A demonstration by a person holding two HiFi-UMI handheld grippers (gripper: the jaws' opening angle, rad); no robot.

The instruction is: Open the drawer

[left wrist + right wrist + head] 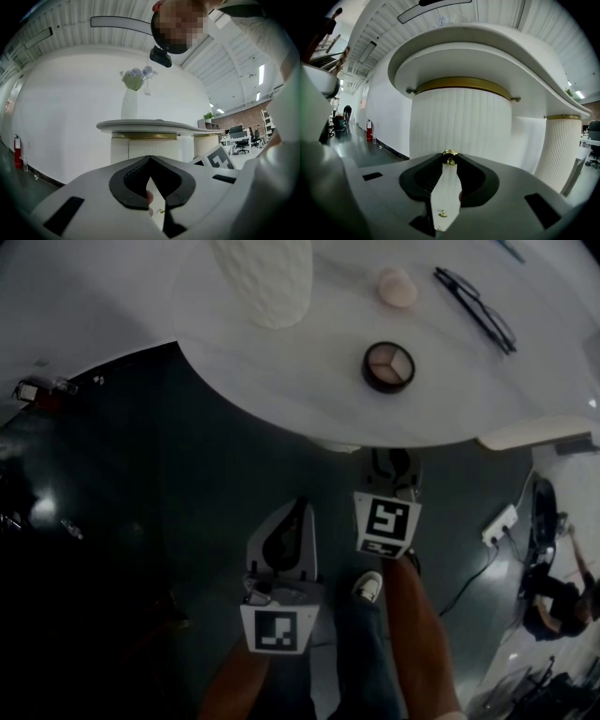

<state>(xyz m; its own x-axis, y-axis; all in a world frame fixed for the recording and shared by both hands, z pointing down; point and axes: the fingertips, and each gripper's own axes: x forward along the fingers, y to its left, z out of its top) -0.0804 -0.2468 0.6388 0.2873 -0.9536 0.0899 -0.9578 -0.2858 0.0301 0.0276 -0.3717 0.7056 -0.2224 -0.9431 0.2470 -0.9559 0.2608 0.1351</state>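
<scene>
A white fluted cabinet front (461,124) with a gold band stands under the round table top (487,44). A small gold drawer knob (449,158) sits right between the tips of my right gripper (449,160), and the pads touch it on both sides. In the head view the right gripper (390,463) reaches under the table's edge (281,381). My left gripper (298,509) hangs lower and further back, away from the cabinet. Its jaws (150,161) meet at the tips with nothing in them.
Two more small gold knobs (442,214) show lower on the cabinet. The table top holds a white vase (267,277), a make-up compact (389,367), glasses (476,307) and a pink pad (397,287). A power strip (500,524) with its cable lies on the floor at right.
</scene>
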